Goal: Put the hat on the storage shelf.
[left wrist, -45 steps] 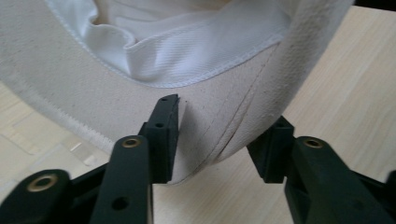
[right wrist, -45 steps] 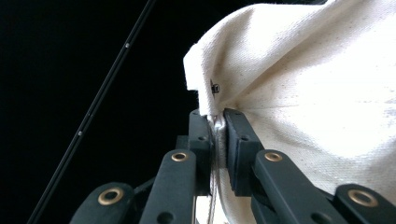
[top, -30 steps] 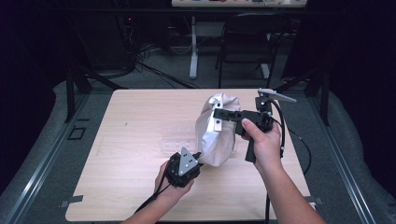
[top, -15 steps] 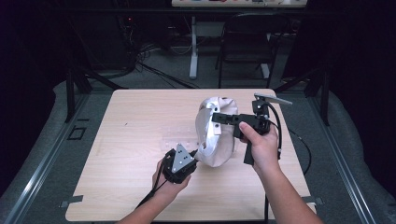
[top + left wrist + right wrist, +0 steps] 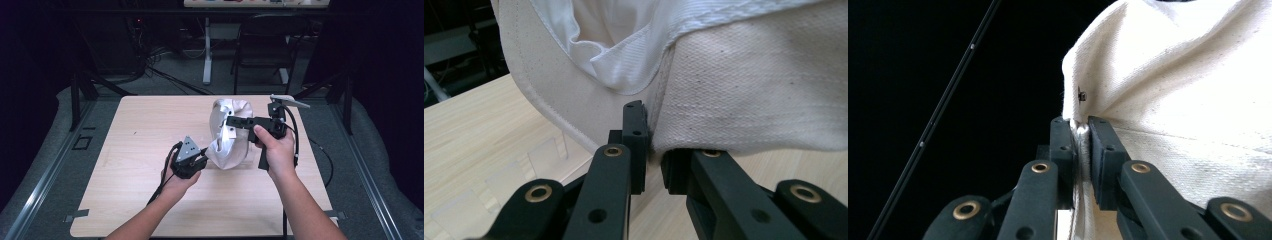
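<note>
A cream canvas cloth (image 5: 231,142) with a white lining (image 5: 614,45) hangs over the middle of the wooden table, held between both grippers. At its lower left, my left gripper (image 5: 204,153) is shut on the stitched bottom hem (image 5: 684,125), with the pads pinched on the seam (image 5: 654,150). My right gripper (image 5: 228,121) comes in level from the right. It is shut on the cloth's upper edge, a thin fold squeezed between its pads (image 5: 1081,145). A small metal stud (image 5: 1082,94) sits just above that grip.
The light wooden table (image 5: 135,150) lies under the cloth. A chair (image 5: 260,50) and a desk leg (image 5: 206,55) stand in the dark behind it. Metal floor rails (image 5: 45,175) run along both sides, and black cables trail from each gripper.
My left gripper has closed on the cloth's lower hem and drawn it left and slightly up. The cloth now hangs stretched between both grippers. The right hand has stayed put.
</note>
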A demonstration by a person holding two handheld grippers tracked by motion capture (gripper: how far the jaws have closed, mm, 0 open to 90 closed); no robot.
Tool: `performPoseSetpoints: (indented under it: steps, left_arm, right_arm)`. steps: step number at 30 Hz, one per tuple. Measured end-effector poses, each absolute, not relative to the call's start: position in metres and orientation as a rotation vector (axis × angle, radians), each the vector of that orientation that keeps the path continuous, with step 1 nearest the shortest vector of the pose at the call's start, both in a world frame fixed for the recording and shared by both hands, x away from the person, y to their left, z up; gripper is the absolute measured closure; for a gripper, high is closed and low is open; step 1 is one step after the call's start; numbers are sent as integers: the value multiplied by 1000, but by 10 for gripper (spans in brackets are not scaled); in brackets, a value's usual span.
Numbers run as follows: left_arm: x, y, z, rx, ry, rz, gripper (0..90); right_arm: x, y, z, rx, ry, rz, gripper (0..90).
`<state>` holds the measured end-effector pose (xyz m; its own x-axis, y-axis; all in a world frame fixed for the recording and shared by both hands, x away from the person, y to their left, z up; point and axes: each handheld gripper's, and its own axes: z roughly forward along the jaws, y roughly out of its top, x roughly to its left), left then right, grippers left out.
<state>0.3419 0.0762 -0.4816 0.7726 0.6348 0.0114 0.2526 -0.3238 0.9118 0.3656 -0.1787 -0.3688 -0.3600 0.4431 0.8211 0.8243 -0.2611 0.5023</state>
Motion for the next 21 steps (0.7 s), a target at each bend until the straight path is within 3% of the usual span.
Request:
performPoseSetpoints:
  steps: [21]
  left_arm:
    - [356,75,-499,1915,717,449,834]
  right_arm:
    - [383,-177,-390,-1600,-1645,-1593,824]
